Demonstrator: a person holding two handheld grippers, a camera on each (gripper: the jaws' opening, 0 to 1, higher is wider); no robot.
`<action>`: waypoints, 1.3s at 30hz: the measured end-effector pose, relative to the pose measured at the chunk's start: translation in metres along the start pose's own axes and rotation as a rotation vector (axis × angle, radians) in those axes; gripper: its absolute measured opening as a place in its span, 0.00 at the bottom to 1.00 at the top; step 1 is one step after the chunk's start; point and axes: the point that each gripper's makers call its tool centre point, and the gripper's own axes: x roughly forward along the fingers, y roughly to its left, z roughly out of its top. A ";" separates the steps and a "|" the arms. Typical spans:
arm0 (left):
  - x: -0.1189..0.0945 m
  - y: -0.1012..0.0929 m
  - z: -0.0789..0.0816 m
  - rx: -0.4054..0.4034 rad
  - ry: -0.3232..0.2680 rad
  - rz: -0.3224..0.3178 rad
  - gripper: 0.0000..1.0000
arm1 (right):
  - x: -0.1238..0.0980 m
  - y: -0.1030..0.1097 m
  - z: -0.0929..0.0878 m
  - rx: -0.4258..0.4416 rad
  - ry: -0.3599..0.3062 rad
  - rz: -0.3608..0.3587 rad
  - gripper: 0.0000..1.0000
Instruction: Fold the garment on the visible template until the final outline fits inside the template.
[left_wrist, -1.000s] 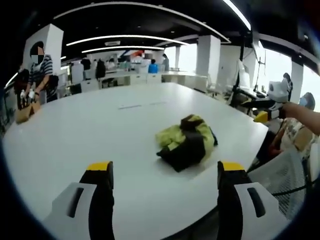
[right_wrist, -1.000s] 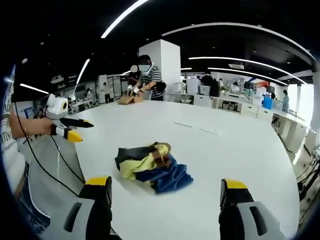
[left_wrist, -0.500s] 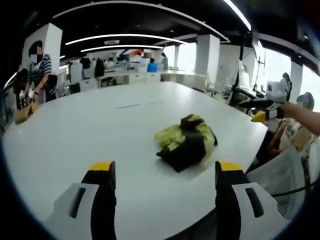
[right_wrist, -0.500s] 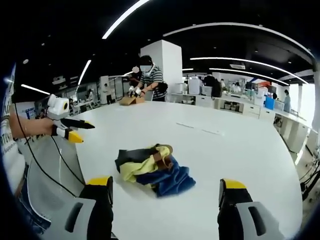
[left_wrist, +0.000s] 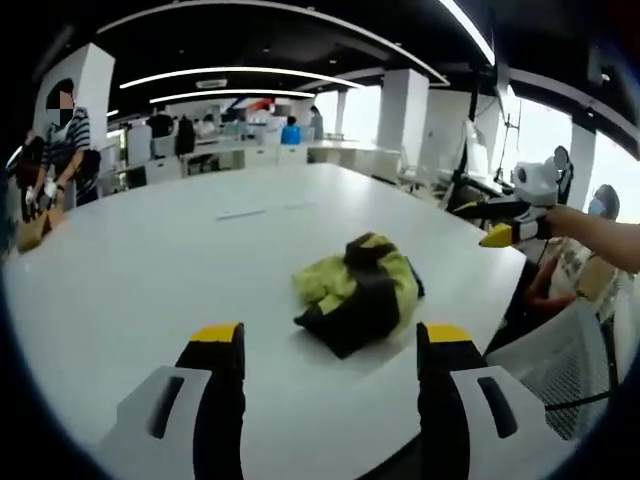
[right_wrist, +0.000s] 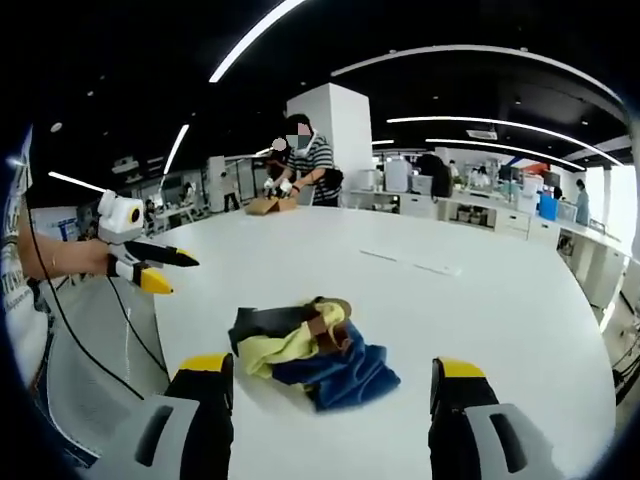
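Yellow-tipped jaws of my left gripper stand wide apart and released at the bottom of the left gripper view, holding nothing, above the near edge of the white table. My right gripper is the same in the right gripper view: jaws spread, nothing between them. Just beyond both pairs of jaws lies the garment, a crumpled heap of yellow, black and brown cloth, with a blue part toward me in the right gripper view; it rests on the table near my side and touches neither gripper. I cannot make out a template outline under it. Each gripper also shows in the other's view, held in my hand off the table's edge, well apart from the garment. Farther along the tabletop are two short thin marks. At the far end a person in a striped top handles a brown object on the table, beside a white pillar.
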 end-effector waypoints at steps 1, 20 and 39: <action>0.003 0.000 0.001 -0.003 -0.002 -0.004 0.64 | 0.003 0.001 0.000 0.000 0.003 0.007 0.77; 0.052 -0.022 -0.002 0.007 0.017 -0.135 0.37 | 0.063 -0.003 -0.017 0.013 0.060 0.102 0.40; 0.094 -0.041 -0.020 0.020 0.094 -0.229 0.19 | 0.108 -0.002 -0.041 0.081 0.118 0.153 0.27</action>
